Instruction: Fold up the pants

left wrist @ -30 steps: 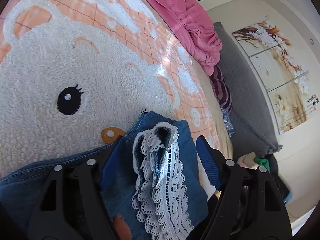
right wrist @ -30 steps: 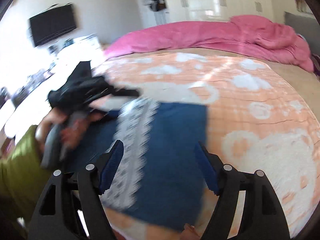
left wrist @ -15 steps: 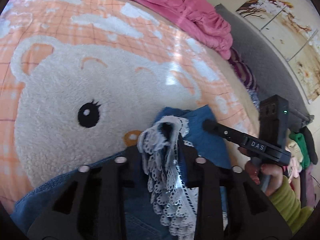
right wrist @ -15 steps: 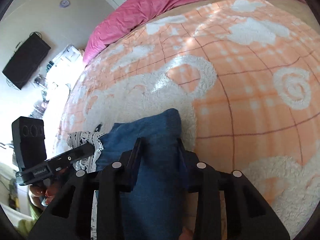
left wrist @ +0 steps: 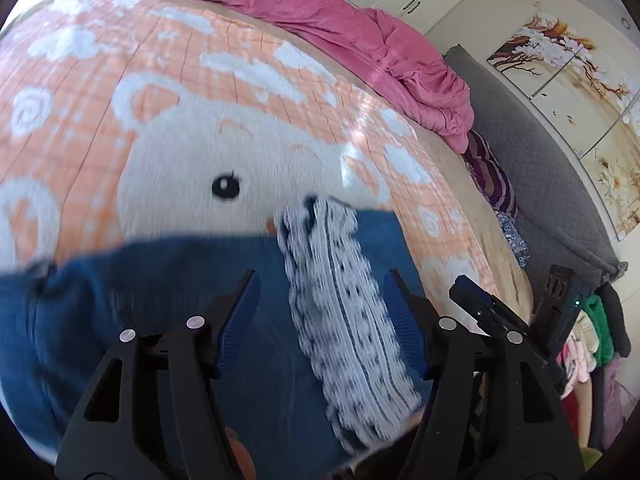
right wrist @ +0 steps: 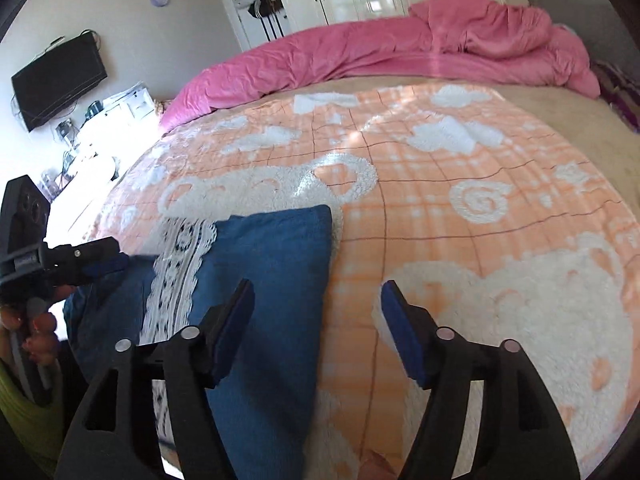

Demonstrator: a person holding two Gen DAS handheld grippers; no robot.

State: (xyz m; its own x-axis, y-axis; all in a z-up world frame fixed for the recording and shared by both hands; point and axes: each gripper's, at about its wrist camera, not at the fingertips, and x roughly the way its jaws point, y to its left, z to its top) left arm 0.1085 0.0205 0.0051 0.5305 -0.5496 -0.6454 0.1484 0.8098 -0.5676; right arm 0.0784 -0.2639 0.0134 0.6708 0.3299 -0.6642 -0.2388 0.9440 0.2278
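**Denim pants lie folded on the bear blanket, both grippers let go**

The blue denim pants [right wrist: 276, 292] lie flat on the orange blanket [right wrist: 460, 152] with its white bear pattern. In the right wrist view their long axis runs from 6 o'clock up toward 12, ending in a squared folded edge at the far end. A white lace trim [right wrist: 180, 264] runs along the same axis on the 9 o'clock side of the cloth. In the left wrist view the pants [left wrist: 168, 300] spread toward 9 o'clock, and the lace trim [left wrist: 340, 312] is blurred.

The left gripper [left wrist: 320, 312] has just been opening; its jaws stand apart over the lace, which lies between them unpinched. The right gripper [right wrist: 316, 320] has also just been opening; its jaws are spread, one over the denim, the other over the blanket, grasping nothing.

A pink duvet [right wrist: 380, 52] lies bunched at 12 o'clock. Lettering on the left gripper's body is too small to read.
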